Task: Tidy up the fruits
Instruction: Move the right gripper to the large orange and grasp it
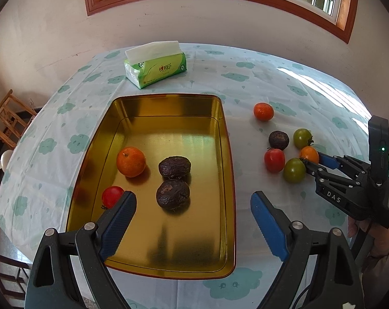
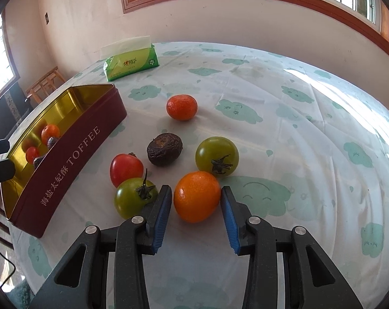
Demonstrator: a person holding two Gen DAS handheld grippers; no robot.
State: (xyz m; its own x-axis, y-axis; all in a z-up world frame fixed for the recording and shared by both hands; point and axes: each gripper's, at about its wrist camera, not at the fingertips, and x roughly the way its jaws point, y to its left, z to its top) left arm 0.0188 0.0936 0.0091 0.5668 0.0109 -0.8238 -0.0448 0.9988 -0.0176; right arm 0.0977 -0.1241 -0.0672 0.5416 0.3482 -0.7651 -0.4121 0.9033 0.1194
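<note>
Low in the frame, the right hand-held gripper (image 2: 196, 200) brackets a smooth round orange tomato (image 2: 197, 196), ribbed blue pads (image 2: 161, 217) parted; left hand-held gripper (image 1: 193, 221) gapes empty over the glossy gold tin (image 1: 168, 108)

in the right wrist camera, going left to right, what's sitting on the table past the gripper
Toffee tin → red tomato → dark wrinkled fruit → tangerine → green tomato with the stem. The nearer green tomato and the orange fruit between the right gripper fingers overlap these in order.

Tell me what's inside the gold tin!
The tin holds an orange, two dark wrinkly fruits, and a red tomato, partly covered by the left gripper.
</note>
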